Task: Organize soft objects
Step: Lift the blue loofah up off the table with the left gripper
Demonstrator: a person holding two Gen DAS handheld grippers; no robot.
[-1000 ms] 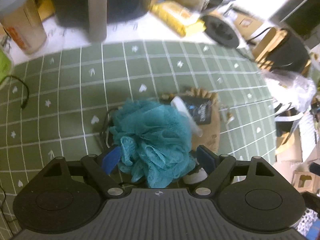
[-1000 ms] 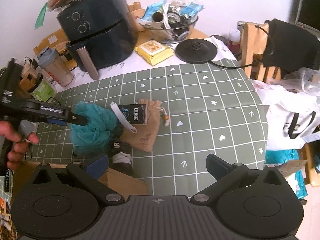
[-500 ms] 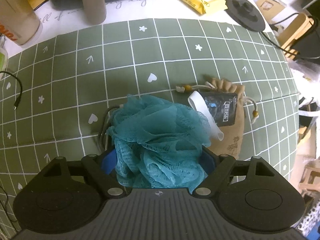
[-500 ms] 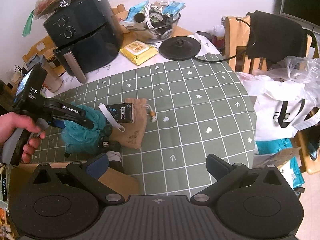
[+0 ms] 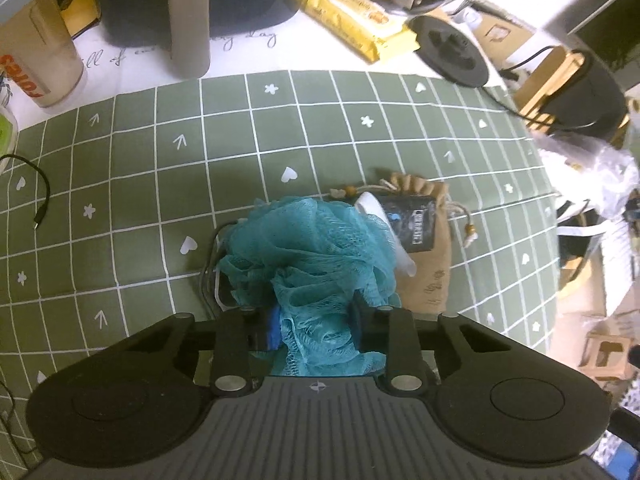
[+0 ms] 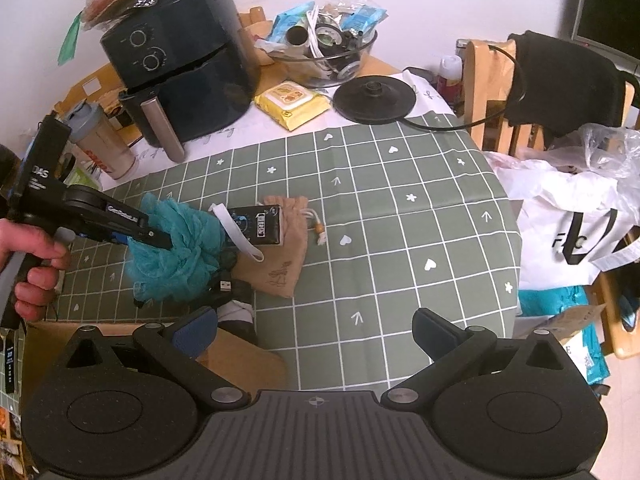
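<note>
My left gripper (image 5: 316, 326) is shut on a teal mesh bath pouf (image 5: 308, 248), squeezing its near side. The pouf also shows in the right wrist view (image 6: 176, 252), held by the left gripper (image 6: 160, 240) just above the green checked tablecloth (image 6: 400, 220). Right of the pouf lies a tan drawstring pouch (image 5: 430, 276) with a small black packet (image 5: 414, 220) and a white strap on it. Dark cables lie under the pouf. My right gripper (image 6: 316, 328) is open and empty, above the table's near edge.
A black air fryer (image 6: 180, 68), a tumbler (image 6: 100, 144), a yellow wipes pack (image 6: 292, 104), a kettle base (image 6: 374, 100) and a glass bowl of clutter stand at the back. A cardboard box (image 6: 232, 360) sits at the near edge. Chair and bags are at right.
My left gripper's jaws have closed onto the teal pouf, which was loose between open fingers before. The right gripper stayed open and shifted only slightly.
</note>
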